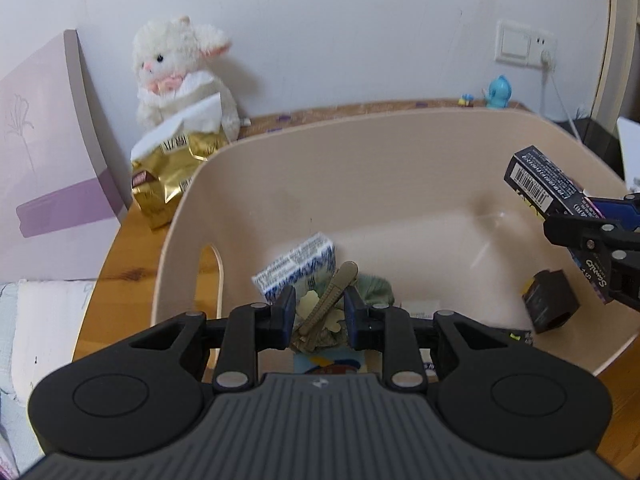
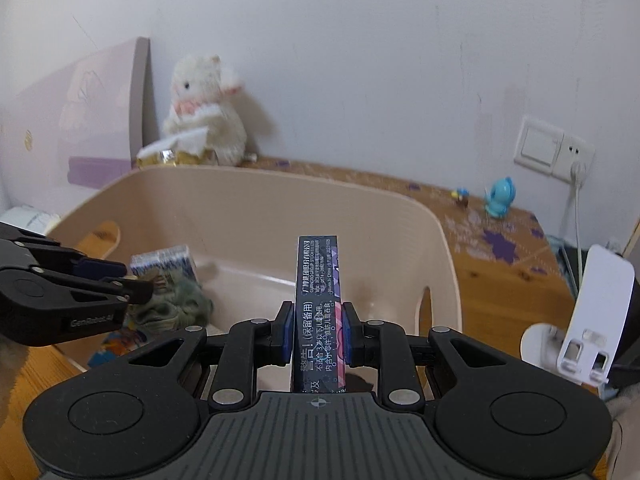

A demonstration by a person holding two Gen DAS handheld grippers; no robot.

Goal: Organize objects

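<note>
A beige plastic bin (image 1: 400, 152) stands on the wooden table; it also shows in the right wrist view (image 2: 256, 216). My left gripper (image 1: 320, 308) is over the bin's near side, shut on an olive hair clip (image 1: 332, 292). Below it lie a blue-and-white box (image 1: 296, 268), a green cloth (image 1: 376, 288) and a small black box (image 1: 552, 304). My right gripper (image 2: 318, 332) is shut on a dark blue printed box (image 2: 318, 280), held above the bin's right side; that box also shows in the left wrist view (image 1: 540, 180).
A white plush lamb (image 1: 180, 68) and a gold snack bag (image 1: 168, 176) sit behind the bin at the left, by a leaning pink board (image 1: 44, 140). A blue toy figure (image 2: 498, 196) stands at the wall. A white stand (image 2: 592, 320) is at the right.
</note>
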